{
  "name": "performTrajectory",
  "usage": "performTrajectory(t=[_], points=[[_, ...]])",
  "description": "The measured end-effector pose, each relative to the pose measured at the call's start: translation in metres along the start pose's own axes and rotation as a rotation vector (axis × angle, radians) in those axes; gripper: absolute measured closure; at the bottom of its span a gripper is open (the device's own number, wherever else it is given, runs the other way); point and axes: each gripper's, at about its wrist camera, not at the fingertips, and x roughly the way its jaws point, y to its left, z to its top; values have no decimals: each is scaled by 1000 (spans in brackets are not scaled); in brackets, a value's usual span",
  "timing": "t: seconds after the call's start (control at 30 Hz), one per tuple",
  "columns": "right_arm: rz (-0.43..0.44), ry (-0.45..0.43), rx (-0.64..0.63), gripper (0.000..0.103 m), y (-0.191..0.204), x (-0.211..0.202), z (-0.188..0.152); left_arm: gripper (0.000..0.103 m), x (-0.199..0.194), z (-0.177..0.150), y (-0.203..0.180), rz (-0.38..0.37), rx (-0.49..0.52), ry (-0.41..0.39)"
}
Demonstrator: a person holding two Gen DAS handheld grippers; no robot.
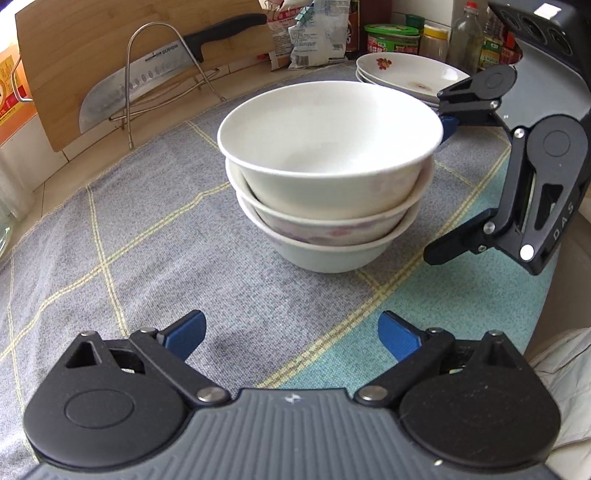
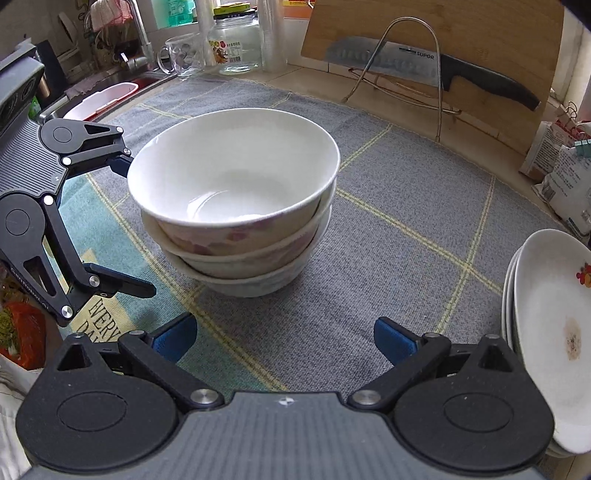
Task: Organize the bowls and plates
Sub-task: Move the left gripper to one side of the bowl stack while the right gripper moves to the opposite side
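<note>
Three white bowls point(image 1: 328, 166) point(image 2: 236, 192), some with faded pink flowers, stand nested in a stack on the grey checked mat point(image 1: 147, 240) point(image 2: 406, 221). A stack of white plates point(image 1: 402, 74) point(image 2: 546, 332) with a red flower print sits beside them. My left gripper point(image 1: 291, 336) point(image 2: 135, 225) is open and empty, on one side of the bowl stack. My right gripper point(image 2: 284, 341) point(image 1: 441, 190) is open and empty on the opposite side. One blue pad point(image 1: 448, 125) of the right gripper is close to the top bowl's rim; I cannot tell if it touches.
A cleaver point(image 1: 147, 85) point(image 2: 424, 62) rests in a wire rack against a wooden cutting board point(image 1: 92, 44) point(image 2: 480, 33). Jars and food bags point(image 1: 317, 33) line the back. A glass jar point(image 2: 236, 44), a mug point(image 2: 181, 55) and a sink point(image 2: 110, 92) lie beyond the mat.
</note>
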Motion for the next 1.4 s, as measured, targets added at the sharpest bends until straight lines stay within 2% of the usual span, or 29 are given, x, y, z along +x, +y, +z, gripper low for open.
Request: performTrajectory(t=[0.2,0.5,0.73,0.8,0.97,1.27,1.4], points=[[-7,9,-65,0,6,19,0,0,5,-2,12,-63,-64,4],[-4,-58,-89,0,6,19,-10,0,13,4,16,-131,54,-17],[6,-16,-104,0,5,25,3,1,22,18,25,-223,216,-52],[8,-10,-107,0,6,27,6,1,27,22,32,-268,237,-66],[4,-5,-101,0,6,31,12,1,31,27,37,-308,290,-90],[18,9,-125,0,6,37,22,1,34,29,42,-334,332,-94],[26,7,-149,0,6,41,27,10,33,33,39,-334,368,-100]])
